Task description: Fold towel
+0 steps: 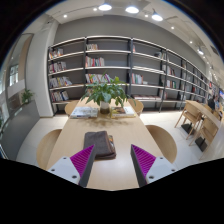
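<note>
Wooden bookshelves (120,65) line the far wall, then the long pale table (120,165), ringed by chairs (165,140). A potted plant (105,93) marks its far end. Nearer lies the grey-brown towel (99,143), bunched, just beyond the gripper (113,160), whose jaws stand apart and empty, likely lined up for a first pinch.

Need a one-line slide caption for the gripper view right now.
Open gripper hovers over a wooden table, dark folded towel just ahead of its fingers, potted plant and bookshelves beyond.
</note>
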